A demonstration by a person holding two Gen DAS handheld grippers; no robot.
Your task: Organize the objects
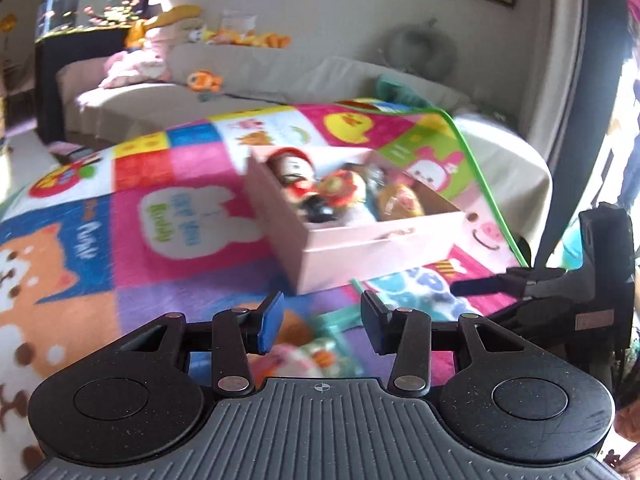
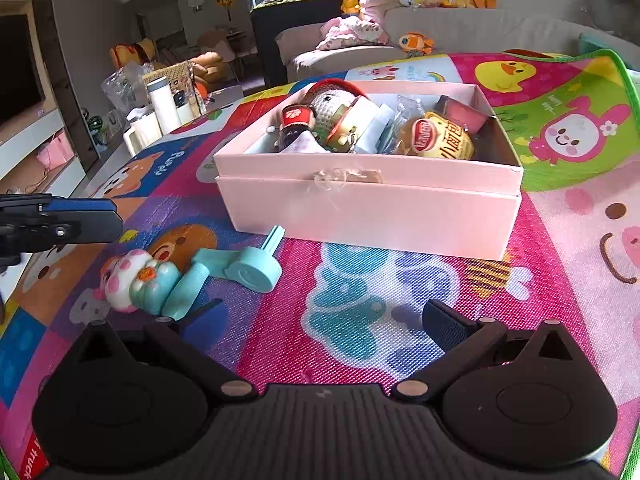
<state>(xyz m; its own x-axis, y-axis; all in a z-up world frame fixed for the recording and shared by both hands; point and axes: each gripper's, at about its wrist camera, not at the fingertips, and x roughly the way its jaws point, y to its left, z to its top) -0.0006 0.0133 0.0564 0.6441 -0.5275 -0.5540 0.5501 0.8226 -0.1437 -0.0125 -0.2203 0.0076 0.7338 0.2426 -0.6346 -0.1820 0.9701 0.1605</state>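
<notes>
Left gripper [image 1: 322, 326]: parted, empty, above teal toy [image 2: 224, 276].
Right gripper [image 2: 320, 318]: wide apart, empty.
Advice: straddle toy's narrow handle, then lift into pink box [image 2: 372, 204].

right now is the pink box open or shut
Open: the pink box has no lid on top, and the crochet doll and snack packet inside show.

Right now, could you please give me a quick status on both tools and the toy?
Left tool open, empty, above teal toy. Right tool open, empty. Toy on mat, outside pink box. Nothing in the way.
</notes>
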